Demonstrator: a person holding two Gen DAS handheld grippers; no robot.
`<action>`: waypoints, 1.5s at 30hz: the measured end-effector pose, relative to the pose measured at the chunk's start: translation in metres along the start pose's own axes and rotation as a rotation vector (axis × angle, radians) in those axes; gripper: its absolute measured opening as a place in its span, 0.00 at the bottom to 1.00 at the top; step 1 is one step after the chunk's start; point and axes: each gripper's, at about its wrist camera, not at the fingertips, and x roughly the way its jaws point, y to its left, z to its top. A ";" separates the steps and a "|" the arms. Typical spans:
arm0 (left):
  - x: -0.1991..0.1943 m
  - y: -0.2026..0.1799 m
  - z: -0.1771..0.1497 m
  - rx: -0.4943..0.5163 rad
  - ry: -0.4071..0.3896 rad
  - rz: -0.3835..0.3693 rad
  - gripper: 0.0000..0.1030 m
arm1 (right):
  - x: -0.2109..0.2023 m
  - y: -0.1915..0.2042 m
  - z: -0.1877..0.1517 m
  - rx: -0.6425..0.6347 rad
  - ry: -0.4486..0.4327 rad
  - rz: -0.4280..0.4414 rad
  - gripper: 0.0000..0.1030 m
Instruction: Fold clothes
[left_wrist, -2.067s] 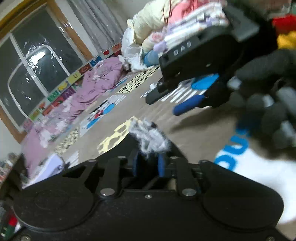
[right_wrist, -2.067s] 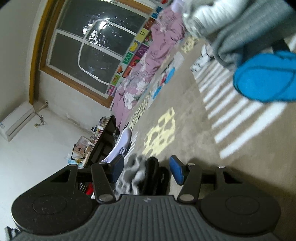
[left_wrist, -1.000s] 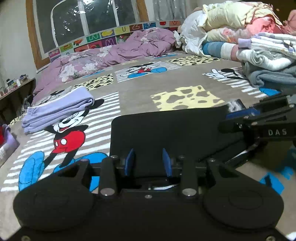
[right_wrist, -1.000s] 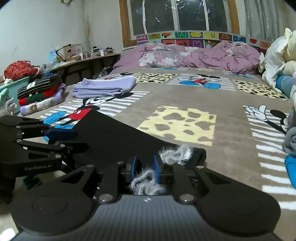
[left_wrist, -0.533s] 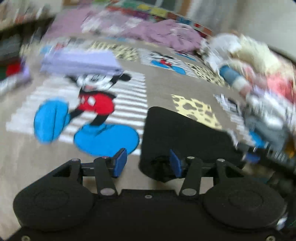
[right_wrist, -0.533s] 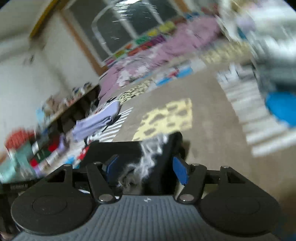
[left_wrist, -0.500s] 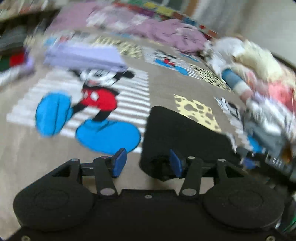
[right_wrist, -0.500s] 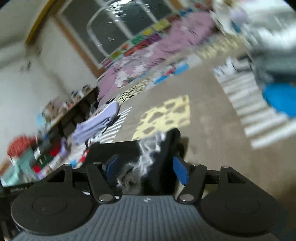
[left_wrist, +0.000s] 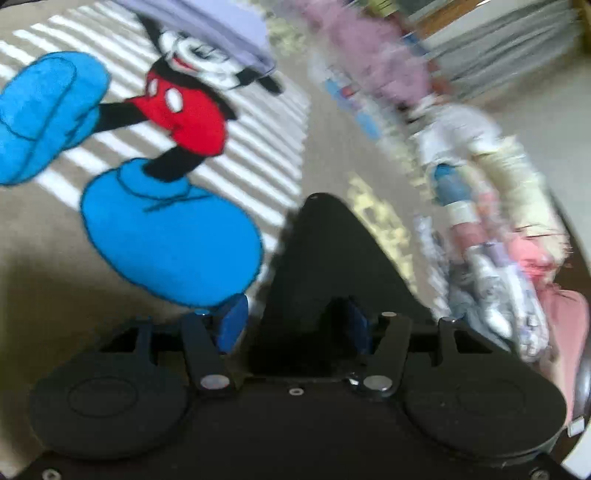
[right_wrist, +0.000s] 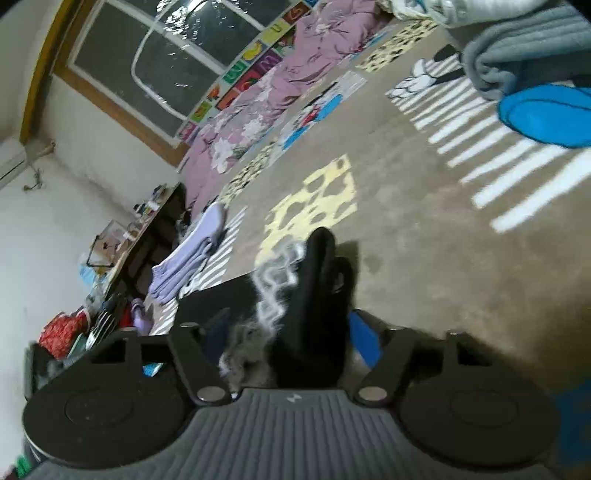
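A black garment (left_wrist: 325, 258) with grey fuzzy lining lies folded on the cartoon-print rug. In the left wrist view my left gripper (left_wrist: 293, 326) is open, its blue pads either side of the garment's near edge. In the right wrist view the same garment (right_wrist: 317, 295) shows its grey fleece trim (right_wrist: 273, 291), bunched up between the pads of my right gripper (right_wrist: 290, 345), which is open. The cloth lies loose between the fingers of both grippers.
A folded lilac garment (right_wrist: 192, 254) lies further out on the rug (right_wrist: 424, 240). A stack of folded clothes (left_wrist: 509, 258) is at the right. A grey folded item (right_wrist: 524, 48) and purple bedding (right_wrist: 280, 88) lie beyond. A cluttered low bench (right_wrist: 140, 236) is at the left.
Both grippers have opened and let go of the black garment, which now lies on the rug. Both cameras have tilted and swung, with motion blur.
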 end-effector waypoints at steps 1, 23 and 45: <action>-0.001 0.002 -0.002 0.006 -0.012 -0.023 0.53 | 0.002 0.001 0.000 -0.012 0.004 -0.002 0.58; -0.087 0.055 0.057 -0.061 -0.268 -0.159 0.25 | 0.055 0.110 0.025 -0.126 0.002 0.238 0.33; -0.060 0.073 0.255 0.009 -0.496 0.070 0.25 | 0.293 0.210 0.126 -0.115 0.022 0.304 0.33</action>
